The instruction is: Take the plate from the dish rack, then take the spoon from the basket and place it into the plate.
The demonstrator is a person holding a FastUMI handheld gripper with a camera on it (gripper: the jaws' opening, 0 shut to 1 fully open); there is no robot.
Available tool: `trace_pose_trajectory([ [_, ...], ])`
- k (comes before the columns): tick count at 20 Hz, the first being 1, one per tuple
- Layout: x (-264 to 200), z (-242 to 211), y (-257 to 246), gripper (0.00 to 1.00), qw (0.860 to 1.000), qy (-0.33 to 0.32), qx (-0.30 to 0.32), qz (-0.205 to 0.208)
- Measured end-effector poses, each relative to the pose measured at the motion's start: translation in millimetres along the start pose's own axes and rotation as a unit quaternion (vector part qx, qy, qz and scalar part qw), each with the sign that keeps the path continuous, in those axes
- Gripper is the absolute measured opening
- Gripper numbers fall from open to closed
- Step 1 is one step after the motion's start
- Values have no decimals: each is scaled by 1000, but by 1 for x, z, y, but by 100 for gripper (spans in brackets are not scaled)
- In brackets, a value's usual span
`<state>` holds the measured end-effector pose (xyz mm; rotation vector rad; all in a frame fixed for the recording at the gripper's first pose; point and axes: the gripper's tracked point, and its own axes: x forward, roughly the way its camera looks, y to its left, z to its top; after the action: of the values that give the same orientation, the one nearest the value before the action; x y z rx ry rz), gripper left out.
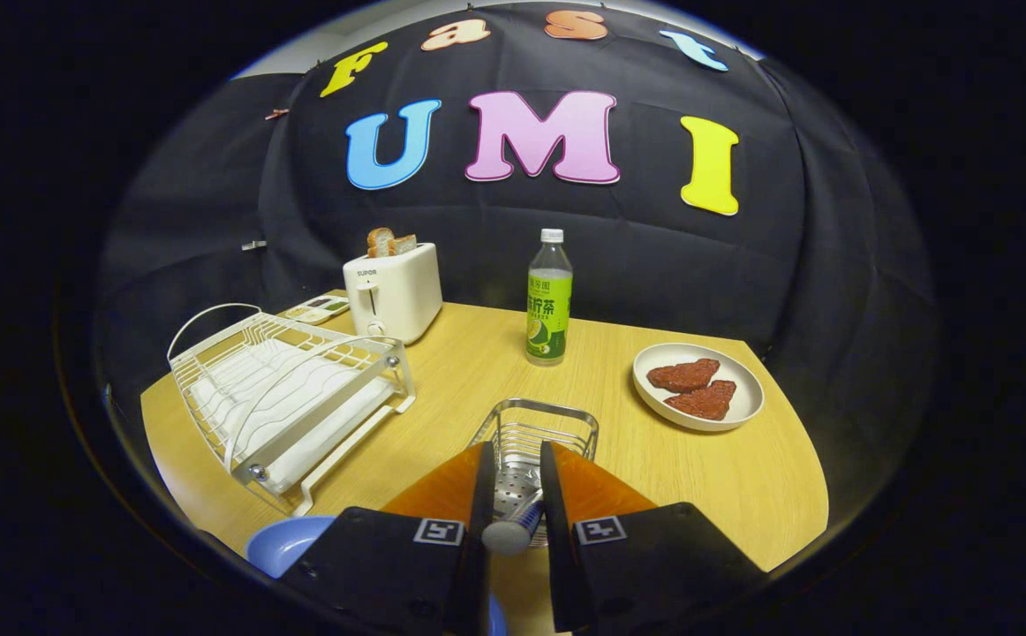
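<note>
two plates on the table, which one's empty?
The blue plate, beside the gripper below the dish rack. The white plate right of the bottle holds two reddish meat slices. Fingers grip the spoon handle over the basket.

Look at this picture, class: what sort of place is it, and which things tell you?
Probably a staged kitchen table in a recording booth: a white toaster holding bread, a white wire dish rack and a metal wire basket stand on a wooden table. The gripper grips a spoon handle over the basket.
</note>
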<state>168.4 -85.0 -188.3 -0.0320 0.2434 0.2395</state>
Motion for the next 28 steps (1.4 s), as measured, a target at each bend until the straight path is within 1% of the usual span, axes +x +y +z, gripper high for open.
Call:
trace_pose_trajectory([
  [1, 1, 1, -3, 26, 1000, 0, 3, -3],
  [2, 1, -2, -1, 22, 1000, 10, 9, 4],
  [5, 1, 2, -1, 20, 1000, 15, 7, 12],
  [6, 0, 6, 1, 19, 1000, 15, 6, 16],
  [9, -8, 24, 2, 19, 1000, 6, 3, 20],
  [11, -16, 38, 2, 19, 1000, -5, -2, 24],
  [14, -35, 58, 3, 18, 999, -16, 0, 41],
  [18, -64, 79, 9, 18, 997, -19, 16, 73],
  [21, -84, 88, 23, 18, 994, -21, 25, 106],
  [24, -98, 81, 40, 18, 990, -15, 18, 140],
  [28, -112, 57, 67, 18, 984, -2, -5, 179],
])
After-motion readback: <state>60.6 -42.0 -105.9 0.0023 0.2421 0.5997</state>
